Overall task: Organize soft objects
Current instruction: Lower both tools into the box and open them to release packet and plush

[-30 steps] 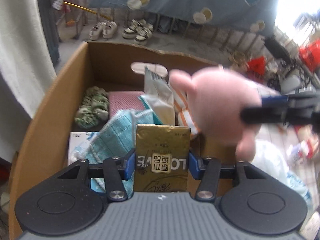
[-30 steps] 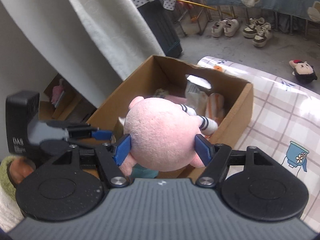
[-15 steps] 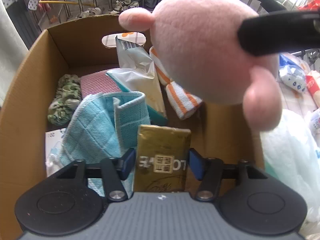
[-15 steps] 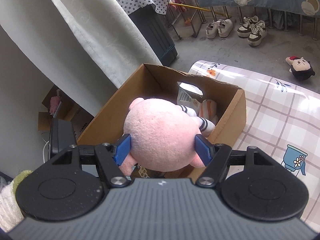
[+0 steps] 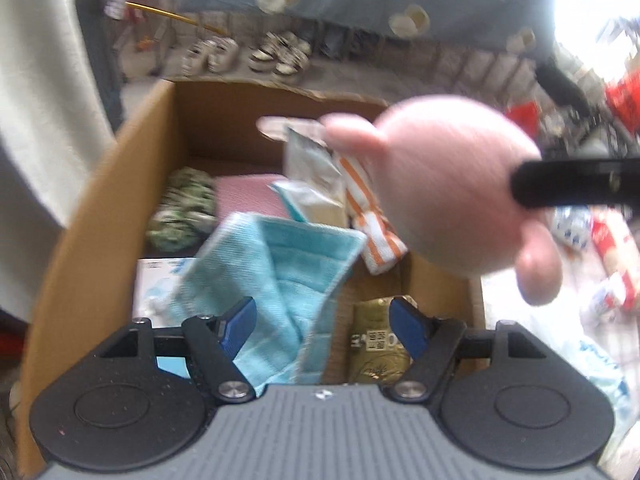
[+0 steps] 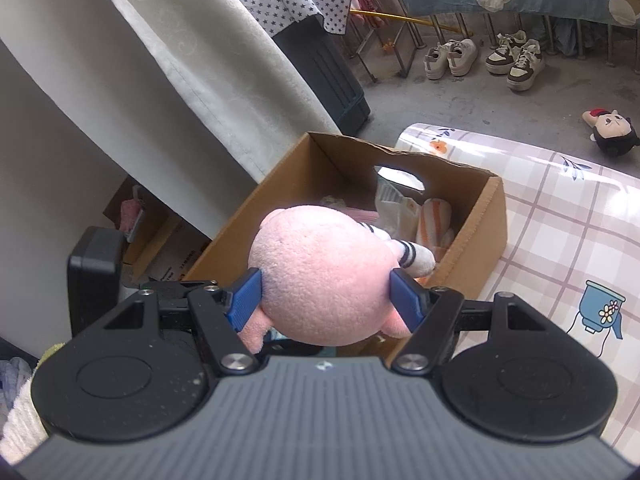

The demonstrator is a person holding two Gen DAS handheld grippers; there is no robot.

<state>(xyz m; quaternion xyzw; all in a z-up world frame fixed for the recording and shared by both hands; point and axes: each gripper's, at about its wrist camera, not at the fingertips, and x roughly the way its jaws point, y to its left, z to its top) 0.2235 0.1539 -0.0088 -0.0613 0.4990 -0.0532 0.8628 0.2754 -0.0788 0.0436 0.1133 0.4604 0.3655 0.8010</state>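
Pink plush (image 6: 324,280) between right gripper (image 6: 326,300) pads, pressed.

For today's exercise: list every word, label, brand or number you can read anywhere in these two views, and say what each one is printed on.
No text reads whole.
"LO", seen upside down and partly hidden: gold packet in the cardboard box; its white label's characters are too blurred.
Print on the white and blue pack: too blurred.
Print on the small carton on the floor: too small.
Red and white packs: too blurred.
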